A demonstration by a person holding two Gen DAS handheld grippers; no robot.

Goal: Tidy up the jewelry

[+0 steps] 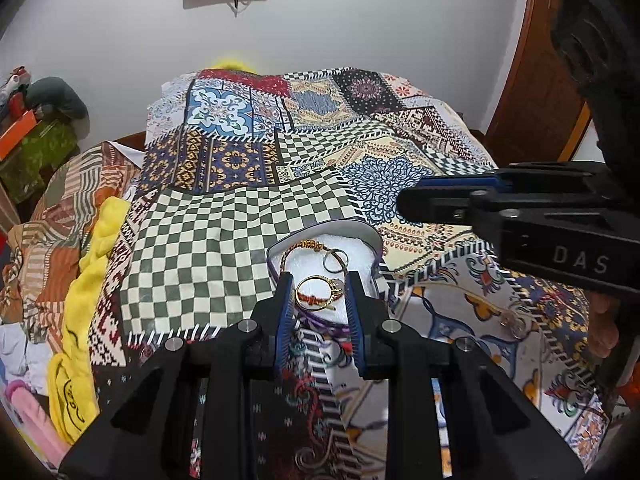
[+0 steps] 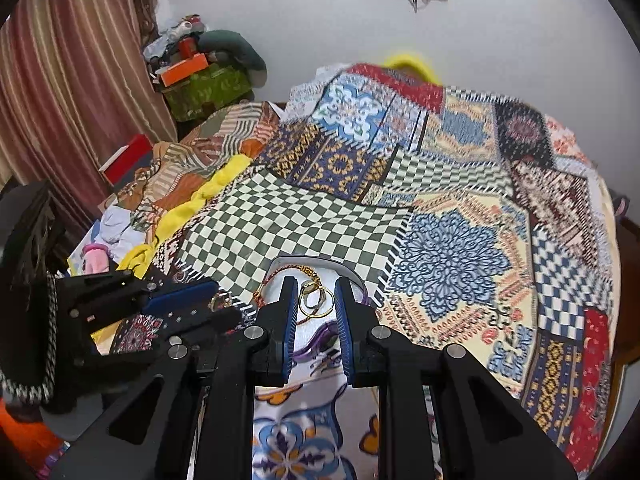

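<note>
- Patchwork bedspread [image 1: 224, 248] is spread over a bed before a white wall; a small purple-rimmed jewelry box [image 1: 374, 240] with a white lining is set on it, near the lower middle of both views.
- Inside the box, a gold bangle [image 1: 318, 294] is seen lying flat, with a gold ring [image 1: 336, 285] resting at its right edge, a plain silver ring [image 1: 335, 261] just behind, and a red-and-gold thread bracelet [image 1: 306, 245] curved along the far wall.
- The left gripper [image 1: 318, 300] is held apart, with nothing clamped; the bangle is framed between its fingertips, directly ahead and close.
- The right gripper [image 2: 316, 300] is likewise parted and empty, with the same bangle [image 2: 316, 302] and rings framed in its gap.
- In the left wrist view the right gripper is seen from the side, its fingers reaching in from the right, above and beyond the box.
- The left gripper is judged the nearer, since the bangle fills more of its gap.
- No single heading is given by the bangle, a near-round loop; its slightly longer axis is judged to run across the left gripper's gap, so the rim would be met on both sides by a closing pinch.
- Whether either gripper touches the box cannot be told.
</note>
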